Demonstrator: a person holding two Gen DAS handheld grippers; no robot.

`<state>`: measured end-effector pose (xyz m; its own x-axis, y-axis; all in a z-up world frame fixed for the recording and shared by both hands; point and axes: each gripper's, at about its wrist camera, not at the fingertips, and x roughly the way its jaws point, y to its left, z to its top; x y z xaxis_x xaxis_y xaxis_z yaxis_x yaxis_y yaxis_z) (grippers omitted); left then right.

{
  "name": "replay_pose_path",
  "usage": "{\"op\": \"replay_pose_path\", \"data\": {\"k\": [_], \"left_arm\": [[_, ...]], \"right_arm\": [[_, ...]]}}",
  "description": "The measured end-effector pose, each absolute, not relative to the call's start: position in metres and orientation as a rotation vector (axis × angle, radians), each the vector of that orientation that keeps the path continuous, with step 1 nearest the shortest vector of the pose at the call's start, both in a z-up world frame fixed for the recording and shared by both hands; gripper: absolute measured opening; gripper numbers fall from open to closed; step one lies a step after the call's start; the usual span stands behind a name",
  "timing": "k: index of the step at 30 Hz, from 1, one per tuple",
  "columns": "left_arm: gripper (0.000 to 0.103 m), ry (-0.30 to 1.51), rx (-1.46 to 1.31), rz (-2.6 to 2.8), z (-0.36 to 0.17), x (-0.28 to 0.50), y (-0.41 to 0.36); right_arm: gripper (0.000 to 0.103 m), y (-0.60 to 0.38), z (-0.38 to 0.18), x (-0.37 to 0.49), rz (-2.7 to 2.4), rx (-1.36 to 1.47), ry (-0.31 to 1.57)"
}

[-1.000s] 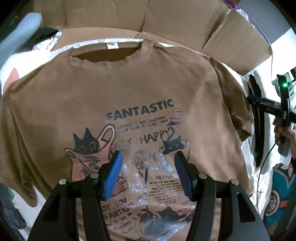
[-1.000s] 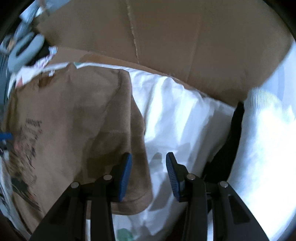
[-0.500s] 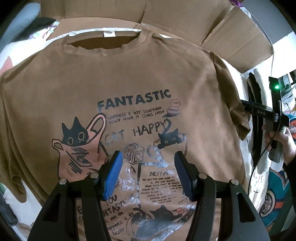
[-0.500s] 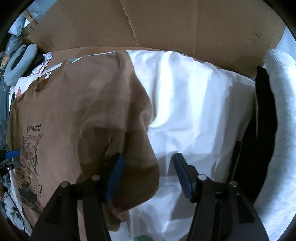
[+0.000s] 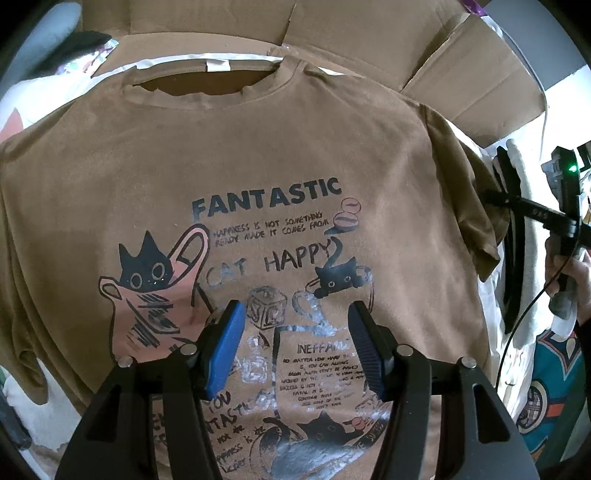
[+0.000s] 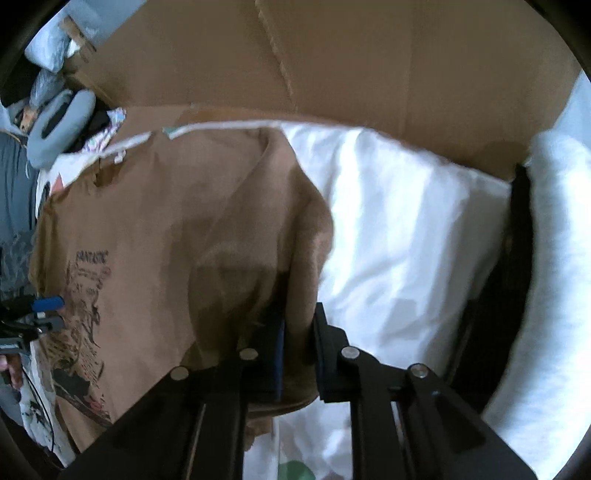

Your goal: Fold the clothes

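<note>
Shirt (image 5: 258, 155), brown and short-sleeved, lies front up and spread flat on white cloth (image 6: 399, 229), its collar toward the cardboard (image 5: 369, 33) at the far side. Left gripper (image 5: 297, 345) hangs above the lower part of the print, pointing steeply down; its blue pads stand about half apart with nothing between them, and the shirt lies under them, apart from the fingers. Right gripper (image 6: 299, 354) is at the shirt's right sleeve (image 6: 295, 236); its jaws are closing, and a fold of the sleeve's brown cloth sits pinched between the pads, bunched up off the white cloth. From the left wrist view the same gripper shows at the right edge, at the sleeve's end, with a green light on it and a hand (image 5: 576, 280) around its grip.

Print on the chest reads "FANTASTIC" in bold dark letters, then "HAPPINESS IS NOT SOMETHING READY MADE IT COMES FROM", then "CAT HAPPY". Black cats are drawn in a pink bag and in a cup. Lower lines begin "INEFFA" and "YOU ... FANTASTIC"; the small text below is too fine to read. A white tag (image 5: 217, 65) sits inside the collar, its writing unreadable
</note>
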<state>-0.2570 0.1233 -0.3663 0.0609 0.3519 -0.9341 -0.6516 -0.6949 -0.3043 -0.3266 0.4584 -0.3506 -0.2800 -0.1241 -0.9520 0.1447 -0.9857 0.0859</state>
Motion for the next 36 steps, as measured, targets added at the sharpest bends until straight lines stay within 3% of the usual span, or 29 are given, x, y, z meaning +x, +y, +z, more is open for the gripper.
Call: {"op": "replay_pose_path", "data": {"k": [7, 13, 24, 27, 29, 36], "left_arm": [[0.059, 0.304, -1.603, 1.728, -0.368, -0.257, 0.124], [0.059, 0.302, -1.606, 1.723, -0.370, -0.256, 0.125], [0.059, 0.304, -1.612, 1.712, -0.374, -0.269, 0.122], [0.059, 0.306, -1.610, 1.710, -0.372, -0.267, 0.122], [0.059, 0.309, -1.609, 1.708, -0.371, -0.267, 0.123], [0.059, 0.309, -1.616, 1.704, -0.373, -0.269, 0.118]], "right_arm": [[0.011, 0.472, -0.319, -0.329, -2.481, 1.706, 0.032], [0.011, 0.488, -0.294, -0.326, -2.580, 1.659, 0.149], [0.012, 0.478, -0.297, -0.336, -2.638, 1.675, 0.350], [0.012, 0.479, -0.304, -0.338, -2.632, 1.698, 0.362], [0.017, 0.472, -0.312, -0.345, -2.621, 1.716, 0.359], [0.021, 0.475, -0.325, -0.348, -2.543, 1.744, 0.218]]}}
